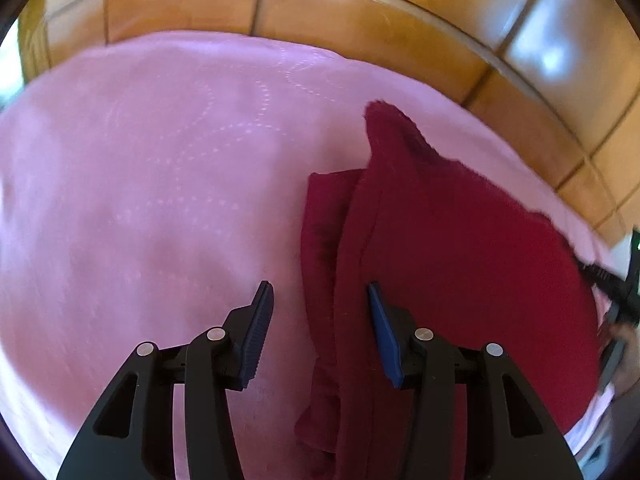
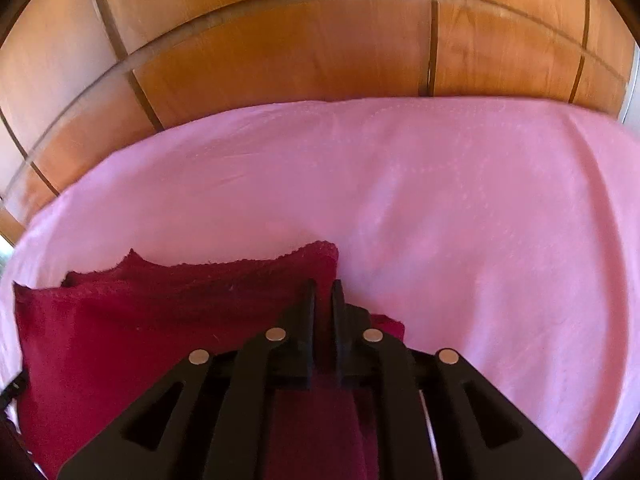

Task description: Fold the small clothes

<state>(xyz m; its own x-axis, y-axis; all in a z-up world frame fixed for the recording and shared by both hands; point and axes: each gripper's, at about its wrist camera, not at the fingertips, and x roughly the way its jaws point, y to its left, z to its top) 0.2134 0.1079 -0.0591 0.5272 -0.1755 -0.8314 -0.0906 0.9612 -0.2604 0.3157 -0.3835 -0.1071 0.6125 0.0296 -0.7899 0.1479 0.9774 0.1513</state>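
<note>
A dark red garment [image 1: 460, 240] lies in folded layers on a pink cloth [image 1: 160, 180], at the right of the left wrist view. My left gripper [image 1: 320, 300] is open just above the garment's left folded edge, its right finger over the red fabric and its left finger over the pink cloth. In the right wrist view the garment [image 2: 140, 328] lies at lower left. My right gripper [image 2: 323, 292] is shut on the garment's right edge, with red fabric pinched between the fingers and running back under them.
The pink cloth [image 2: 460, 220] covers the work surface. Beyond its far edge is an orange tiled floor [image 1: 360, 20], also in the right wrist view [image 2: 280, 52]. The right gripper's black body [image 1: 616, 292] shows at the right edge of the left wrist view.
</note>
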